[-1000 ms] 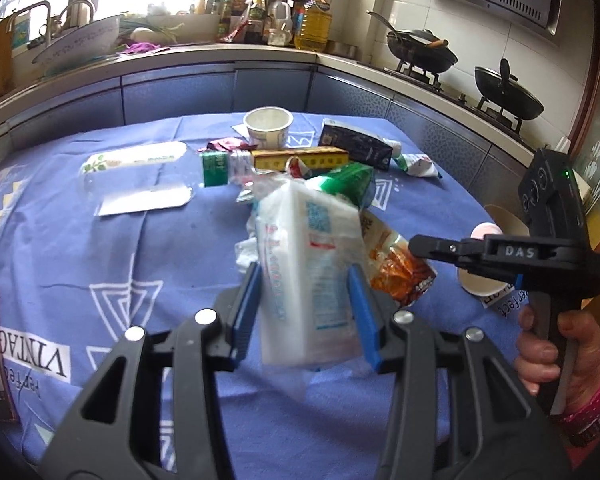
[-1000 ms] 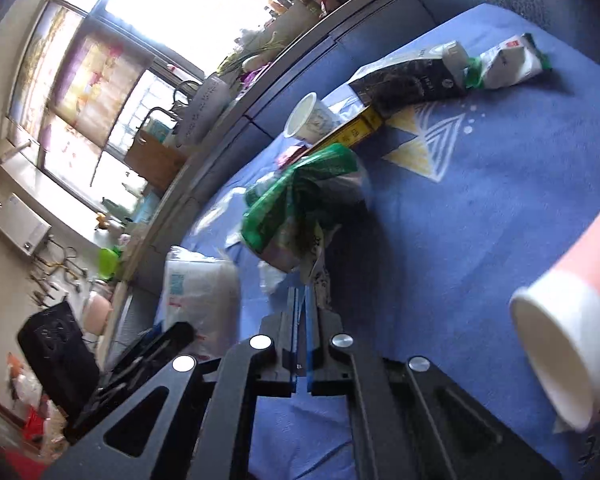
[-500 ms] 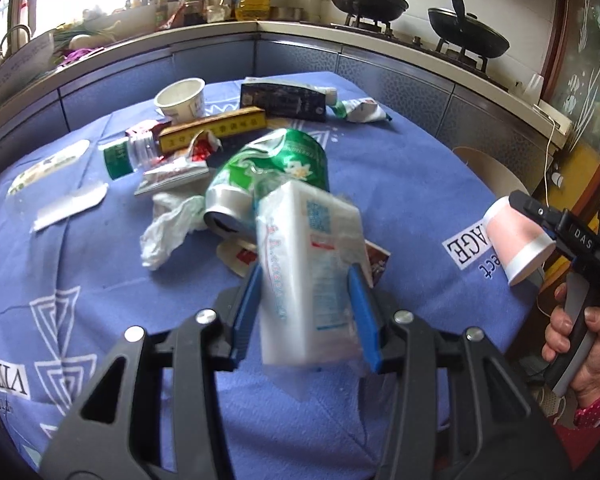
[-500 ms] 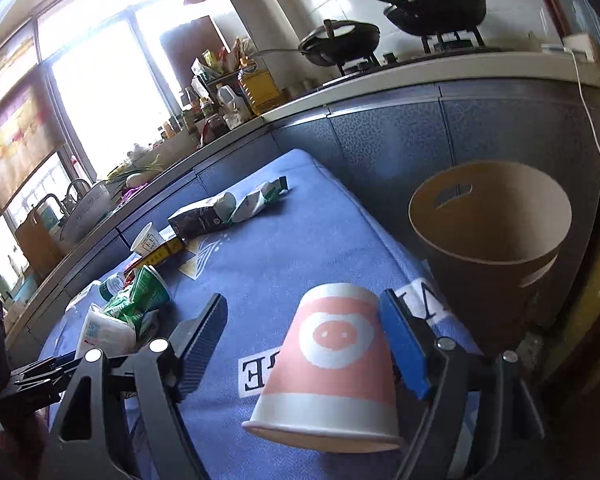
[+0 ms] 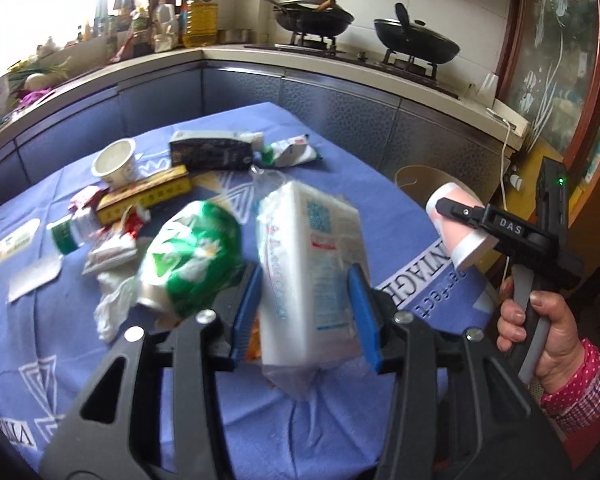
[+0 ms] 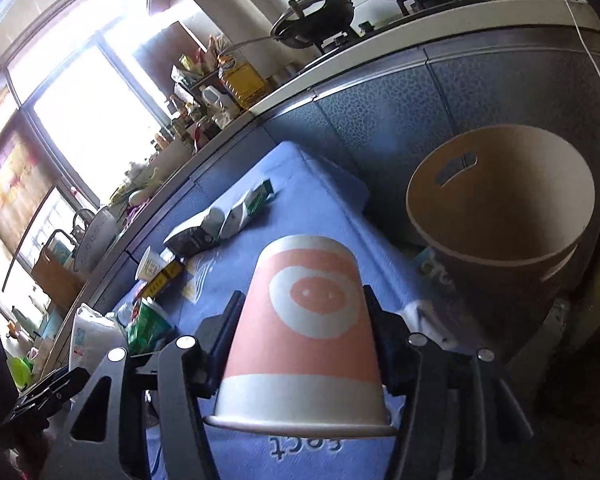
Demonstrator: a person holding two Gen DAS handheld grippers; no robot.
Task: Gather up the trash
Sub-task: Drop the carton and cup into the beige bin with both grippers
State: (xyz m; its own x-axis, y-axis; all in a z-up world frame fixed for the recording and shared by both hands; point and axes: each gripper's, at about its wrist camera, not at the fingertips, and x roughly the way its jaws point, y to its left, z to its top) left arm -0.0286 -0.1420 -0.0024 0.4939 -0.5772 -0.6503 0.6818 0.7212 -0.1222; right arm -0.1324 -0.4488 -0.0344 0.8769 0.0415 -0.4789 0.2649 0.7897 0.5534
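My left gripper (image 5: pixel 304 278) is shut on a white tissue pack (image 5: pixel 312 240) in clear wrap, held above the blue-clothed table (image 5: pixel 80 360). My right gripper (image 6: pixel 303 304) has a pink-and-white paper cup (image 6: pixel 312 320) between its fingers, base pointing forward. Its jaws are closing and the pads press on the cup's sides. In the left wrist view the same right gripper (image 5: pixel 460 216) and cup (image 5: pixel 456 236) hang past the table's right edge, held by a hand (image 5: pixel 540 332). A brown round bin (image 6: pixel 520 200) stands open just beyond the cup.
Trash lies on the table: a crushed green packet (image 5: pixel 192 256), crumpled white tissue (image 5: pixel 112 308), a yellow box (image 5: pixel 148 196), a white cup (image 5: pixel 114 162), a black carton (image 5: pixel 212 154) and a small bottle (image 5: pixel 68 232). Kitchen counters with pans (image 5: pixel 416 42) ring the table.
The right gripper went from shut and bare to holding the pink cup, then carried it off the table edge toward the brown bin. My left gripper swung right with the tissue pack.
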